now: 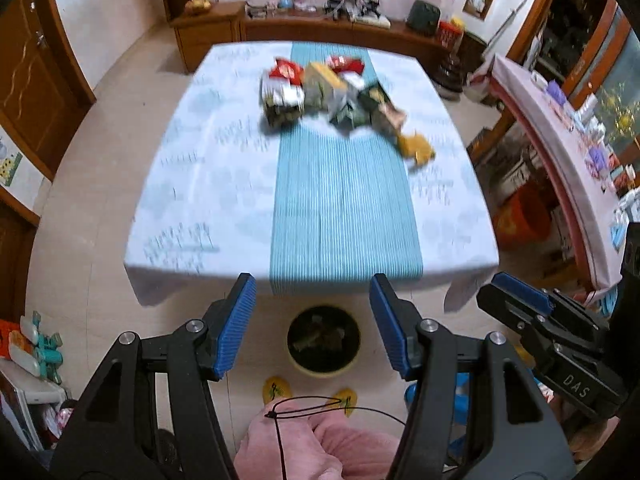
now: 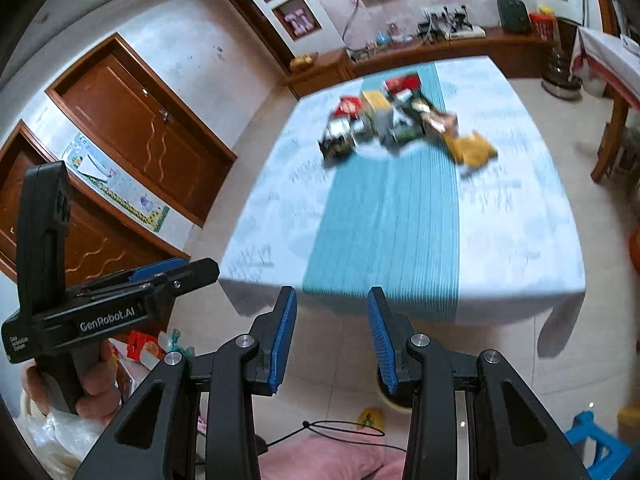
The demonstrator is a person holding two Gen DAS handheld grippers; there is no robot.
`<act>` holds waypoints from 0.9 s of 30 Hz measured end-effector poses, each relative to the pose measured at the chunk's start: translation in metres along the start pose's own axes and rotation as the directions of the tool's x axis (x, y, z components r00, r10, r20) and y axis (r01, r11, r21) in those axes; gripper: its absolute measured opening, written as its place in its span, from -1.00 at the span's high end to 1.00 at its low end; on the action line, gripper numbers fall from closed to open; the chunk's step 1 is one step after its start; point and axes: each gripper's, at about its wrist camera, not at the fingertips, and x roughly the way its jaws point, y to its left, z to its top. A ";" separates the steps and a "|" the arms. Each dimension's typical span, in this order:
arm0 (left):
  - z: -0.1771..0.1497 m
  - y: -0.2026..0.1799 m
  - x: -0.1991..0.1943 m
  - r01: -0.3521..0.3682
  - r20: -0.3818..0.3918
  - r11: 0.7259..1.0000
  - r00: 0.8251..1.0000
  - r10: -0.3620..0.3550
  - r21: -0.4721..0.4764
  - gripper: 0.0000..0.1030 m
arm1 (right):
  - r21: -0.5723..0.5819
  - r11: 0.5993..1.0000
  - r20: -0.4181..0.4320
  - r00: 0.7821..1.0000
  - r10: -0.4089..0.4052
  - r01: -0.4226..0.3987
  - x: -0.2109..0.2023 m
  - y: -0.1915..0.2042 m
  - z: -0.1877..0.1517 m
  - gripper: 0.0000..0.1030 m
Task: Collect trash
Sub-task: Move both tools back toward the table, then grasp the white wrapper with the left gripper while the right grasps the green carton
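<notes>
A heap of crumpled snack wrappers (image 1: 332, 96) (image 2: 400, 120), red, green and silver, lies at the far middle of the table (image 1: 192, 200) on a teal striped runner. A yellow packet (image 1: 418, 148) (image 2: 472, 148) sits at the heap's right end. On the floor before the table stands a round bin (image 1: 323, 340) with a dark liner and some scraps inside. My left gripper (image 1: 313, 280) hangs open and empty above the bin, short of the table's near edge. My right gripper (image 2: 332, 292) is also open and empty, beside the left one (image 2: 172, 268).
An orange bucket (image 1: 524, 220) and a cluttered side table (image 1: 560, 152) stand to the right. A blue stool (image 2: 596, 440) is near my right. A long wooden cabinet (image 1: 320, 28) runs along the far wall, and brown doors (image 2: 140, 128) on the left. Pink-clad knees (image 1: 320, 448) sit below the grippers.
</notes>
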 end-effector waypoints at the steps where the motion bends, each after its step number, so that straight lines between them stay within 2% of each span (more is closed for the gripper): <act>1: 0.008 0.002 -0.002 -0.003 0.007 1.000 1.000 0.003 -0.004 -0.09 | -0.005 1.000 0.007 1.000 0.001 -0.001 -0.001 0.003 0.009 0.28; 5: 0.048 0.016 -0.010 -0.034 0.051 0.999 0.998 0.034 -0.006 -0.09 | 0.006 1.000 0.022 1.000 0.000 0.000 0.005 0.009 0.048 0.28; 9: 0.097 0.027 0.006 -0.116 0.070 0.991 0.991 0.111 0.066 -0.09 | 0.033 0.999 0.024 1.000 -0.011 0.010 0.030 0.008 0.092 0.28; 13: 0.147 0.039 0.040 -0.051 0.045 0.992 0.998 0.046 0.112 -0.09 | 0.075 0.996 0.022 0.999 -0.045 0.043 0.067 -0.001 0.134 0.28; 16: 0.189 0.046 0.085 0.000 -0.017 0.987 1.000 0.003 0.160 -0.09 | 0.127 0.988 0.013 0.996 -0.089 0.086 0.103 -0.014 0.165 0.28; 19: 0.218 0.051 0.131 0.042 -0.072 0.981 0.997 -0.029 0.190 -0.09 | 0.217 0.970 -0.021 0.994 -0.109 0.111 0.153 -0.035 0.198 0.28; 23: 0.252 0.065 0.200 0.114 -0.165 0.979 0.983 -0.086 0.169 -0.08 | 0.287 0.945 -0.061 0.988 -0.145 0.156 0.213 -0.060 0.227 0.28; 27: 0.275 0.075 0.268 0.168 -0.273 0.979 0.953 -0.132 0.115 -0.08 | 0.359 0.912 -0.096 0.980 -0.174 0.197 0.264 -0.091 0.246 0.28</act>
